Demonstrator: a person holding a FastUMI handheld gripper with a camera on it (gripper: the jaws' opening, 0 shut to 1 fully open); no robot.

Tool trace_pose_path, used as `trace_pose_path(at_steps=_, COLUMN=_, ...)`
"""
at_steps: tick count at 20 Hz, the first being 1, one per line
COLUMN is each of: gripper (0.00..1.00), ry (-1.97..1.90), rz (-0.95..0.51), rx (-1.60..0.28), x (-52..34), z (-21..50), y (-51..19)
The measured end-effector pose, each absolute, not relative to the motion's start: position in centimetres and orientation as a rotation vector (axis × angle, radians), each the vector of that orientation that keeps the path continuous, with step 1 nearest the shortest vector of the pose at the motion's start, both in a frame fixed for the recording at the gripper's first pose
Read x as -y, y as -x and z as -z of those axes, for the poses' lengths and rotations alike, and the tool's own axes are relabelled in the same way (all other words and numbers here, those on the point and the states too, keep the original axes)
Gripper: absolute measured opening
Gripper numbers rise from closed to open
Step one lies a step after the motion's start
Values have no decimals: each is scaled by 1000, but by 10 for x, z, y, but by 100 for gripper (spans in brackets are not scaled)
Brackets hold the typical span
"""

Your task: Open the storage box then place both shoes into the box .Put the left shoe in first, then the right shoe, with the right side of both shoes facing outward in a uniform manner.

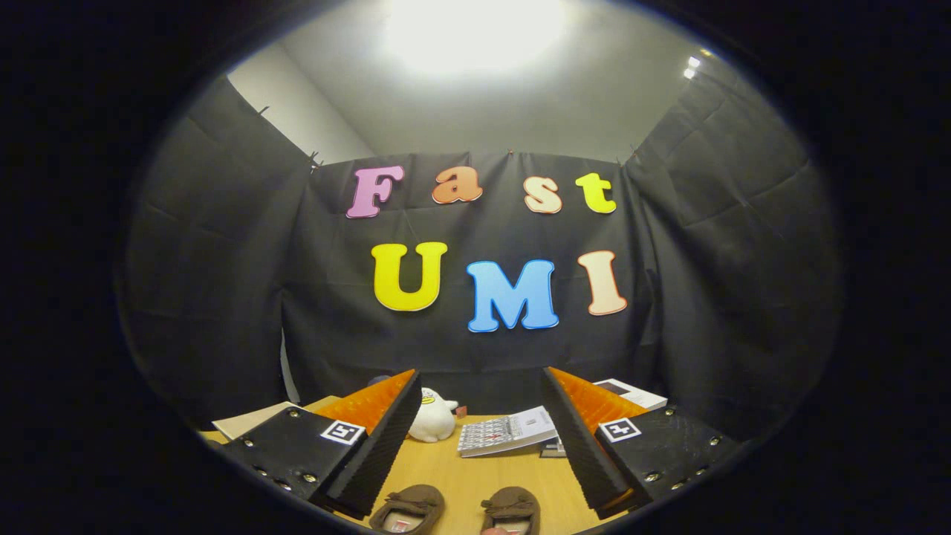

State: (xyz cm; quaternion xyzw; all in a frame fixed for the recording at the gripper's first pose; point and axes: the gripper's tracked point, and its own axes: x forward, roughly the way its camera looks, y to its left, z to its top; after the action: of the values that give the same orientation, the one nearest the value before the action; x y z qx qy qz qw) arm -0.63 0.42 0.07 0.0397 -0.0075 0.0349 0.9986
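Nothing is opened yet by the look of it, so this reads as the very start, with the box step ahead. The gripper [479, 446] hangs above the wooden table [475, 475] with its jaws spread wide and nothing between them.

Sweeping from the left: at nine o'clock of the left finger lies a pale flat board [252, 420]. Just beyond that finger's tip, at about eleven o'clock, sits a small white plush toy [433, 417]. Down at six o'clock, between the fingers and close in, the two brown slippers sit side by side, the left-hand shoe [409, 508] and the right-hand shoe [511, 510], toes pointing away, soft and bow-trimmed, only partly in sight. At one o'clock lies a printed booklet [507, 431], and beyond the right finger a white box [630, 392] edge peeks out. Whether that is the storage box, I cannot tell.

The next move calls for finding the lid.
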Motion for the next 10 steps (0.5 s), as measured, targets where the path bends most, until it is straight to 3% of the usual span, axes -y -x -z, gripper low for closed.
trace_pose_path(at_steps=4, gripper=99, ry=-186, rz=-179, rx=-92, x=-49, z=35, y=6)
trace_pose_path(at_steps=10, gripper=99, ry=-406, rz=-224, rx=-271, x=-100, z=94, y=11)
